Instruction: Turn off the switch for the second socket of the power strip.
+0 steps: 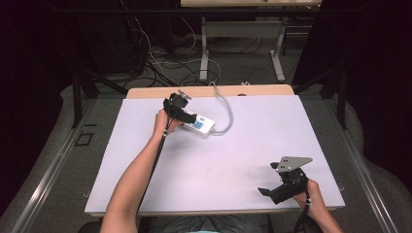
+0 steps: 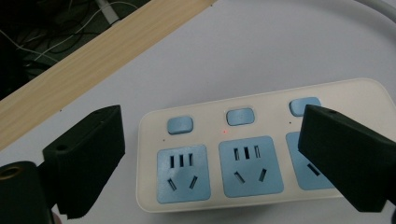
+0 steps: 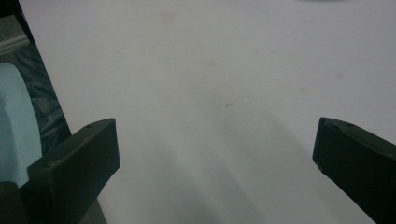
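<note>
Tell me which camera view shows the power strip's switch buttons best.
The left gripper view: the power strip lies close below the open left gripper, its blue buttons distinct. In the high view the strip is small, with no buttons discernible. The right gripper view looks at bare table.

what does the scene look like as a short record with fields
item: white plastic power strip with blue sockets
cord: pale grey cable curving off the strip
indicator: small red light lit by the middle switch
left tongs: open, jaws either side of the strip, not pressing
right tongs: open over bare white table
</note>
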Demonstrator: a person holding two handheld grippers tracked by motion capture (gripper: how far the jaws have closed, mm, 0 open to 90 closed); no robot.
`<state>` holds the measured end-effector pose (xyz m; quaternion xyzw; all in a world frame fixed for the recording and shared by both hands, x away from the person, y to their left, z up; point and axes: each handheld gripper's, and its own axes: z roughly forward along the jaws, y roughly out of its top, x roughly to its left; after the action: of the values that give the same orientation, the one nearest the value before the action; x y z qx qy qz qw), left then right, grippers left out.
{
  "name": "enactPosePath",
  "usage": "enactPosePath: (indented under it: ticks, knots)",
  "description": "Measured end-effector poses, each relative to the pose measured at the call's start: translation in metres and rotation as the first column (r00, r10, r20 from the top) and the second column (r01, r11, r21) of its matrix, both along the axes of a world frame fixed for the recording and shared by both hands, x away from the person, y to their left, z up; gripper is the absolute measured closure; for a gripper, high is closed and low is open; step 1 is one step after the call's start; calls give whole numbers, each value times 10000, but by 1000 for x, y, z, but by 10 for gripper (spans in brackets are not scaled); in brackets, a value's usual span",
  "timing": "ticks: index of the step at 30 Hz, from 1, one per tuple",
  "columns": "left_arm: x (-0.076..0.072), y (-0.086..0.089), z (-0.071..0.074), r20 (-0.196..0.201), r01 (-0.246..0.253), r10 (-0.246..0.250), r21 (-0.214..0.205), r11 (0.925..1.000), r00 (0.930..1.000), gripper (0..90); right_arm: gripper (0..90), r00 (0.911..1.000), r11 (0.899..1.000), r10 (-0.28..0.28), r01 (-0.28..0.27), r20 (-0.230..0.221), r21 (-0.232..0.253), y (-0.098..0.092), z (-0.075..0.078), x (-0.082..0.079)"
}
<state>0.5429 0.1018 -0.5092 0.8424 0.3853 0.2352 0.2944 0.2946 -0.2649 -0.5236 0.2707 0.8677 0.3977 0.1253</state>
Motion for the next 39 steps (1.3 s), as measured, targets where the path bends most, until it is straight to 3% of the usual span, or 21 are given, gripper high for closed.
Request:
enactPosePath:
  ticks: [7,15,26,39]
  knots:
    - [3,-2,-1,0,-96,96,29,9999,10000,177,1,9999,9999,138,-138,72,-44,0,0,1]
    - [5,0,-2,-51,-44,42,-390,9992,10000,515,1,9999,9999,113,-113,56,-38,0,0,1]
    - [9,-2,-8,-25,107,-109,-717,9974,9999,881,1,10000,10000,34,-34,-30,-9,0,0,0]
    - [12,-7,-16,-333,125,-147,-670,9977,9993,898,1,10000,10000,59,-59,-45,2,0,0,0]
